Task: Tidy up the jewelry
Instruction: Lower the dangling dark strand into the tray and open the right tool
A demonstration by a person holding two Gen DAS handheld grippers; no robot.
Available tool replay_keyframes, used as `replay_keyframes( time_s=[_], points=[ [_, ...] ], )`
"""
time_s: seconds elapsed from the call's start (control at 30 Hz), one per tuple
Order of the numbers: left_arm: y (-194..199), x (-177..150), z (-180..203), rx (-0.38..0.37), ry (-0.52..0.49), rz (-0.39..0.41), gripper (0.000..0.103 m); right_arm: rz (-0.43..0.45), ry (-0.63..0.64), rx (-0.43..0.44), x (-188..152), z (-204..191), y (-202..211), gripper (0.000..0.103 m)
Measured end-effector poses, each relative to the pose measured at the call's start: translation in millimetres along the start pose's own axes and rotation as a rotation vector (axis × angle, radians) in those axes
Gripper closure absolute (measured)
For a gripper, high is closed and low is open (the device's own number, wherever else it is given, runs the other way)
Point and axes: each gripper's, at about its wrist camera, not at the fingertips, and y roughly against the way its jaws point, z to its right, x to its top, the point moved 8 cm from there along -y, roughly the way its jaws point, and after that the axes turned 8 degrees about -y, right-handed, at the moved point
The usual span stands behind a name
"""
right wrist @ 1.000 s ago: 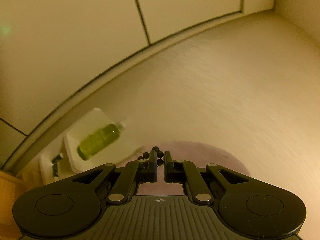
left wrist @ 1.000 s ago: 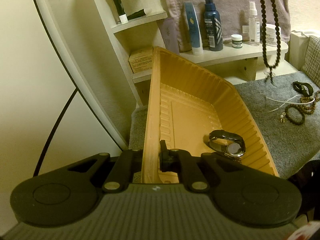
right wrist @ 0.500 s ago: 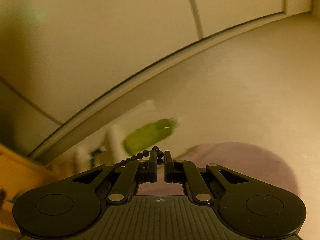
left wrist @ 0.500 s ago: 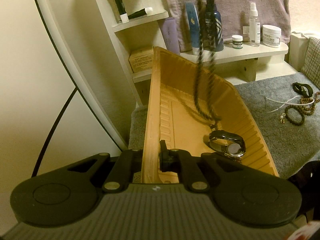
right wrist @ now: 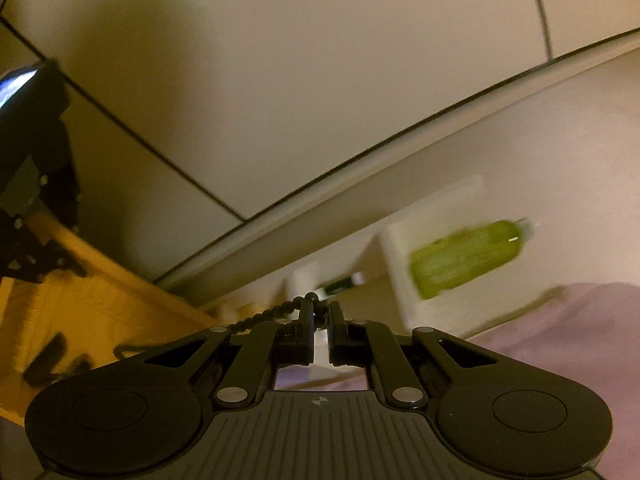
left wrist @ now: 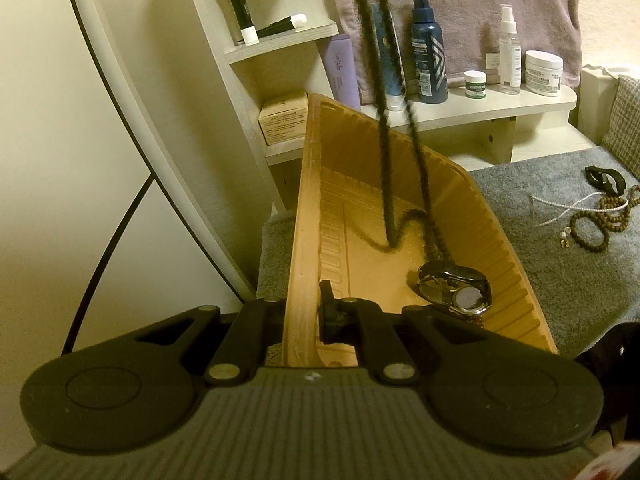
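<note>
Grey towel (left wrist: 560,280), left jaws gripping tray (left wrist: 360,248) rim, right jaws pinching bead necklace (left wrist: 390,168), dangling into tray

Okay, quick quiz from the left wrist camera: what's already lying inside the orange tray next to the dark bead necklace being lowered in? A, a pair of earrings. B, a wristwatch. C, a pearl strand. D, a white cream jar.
B: a wristwatch lies on the floor of the orange tray, just beside where the dark bead necklace touches down.
</note>
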Motion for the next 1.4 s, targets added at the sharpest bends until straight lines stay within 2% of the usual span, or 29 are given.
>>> replay_keyframes(
  time_s=[0.47,0.8,1.2,1.4],
  points=[
    [-0.4,-0.5,-0.1,-0.004,0.004,-0.003,0.097,-0.134,-0.147,0.182,-47.7,-51.8,-43.9,0.097],
    [-2.5,-0.2,-1.0,-0.004,0.005,-0.006,0.097,-0.204,-0.11,0.282,-79.8,-85.4,-65.9,0.097],
    [-4.5,-0.9,-3.2,-0.002,0.006,-0.009,0.098,-0.154,-0.121,0.274,-78.8,-85.0,-60.7,0.096],
    [-4.1,-1.5,-3.5,-0.002,0.006,-0.008,0.098,-0.127,-0.203,0.196,-84.7,-65.6,-43.8,0.095]
  ],
)
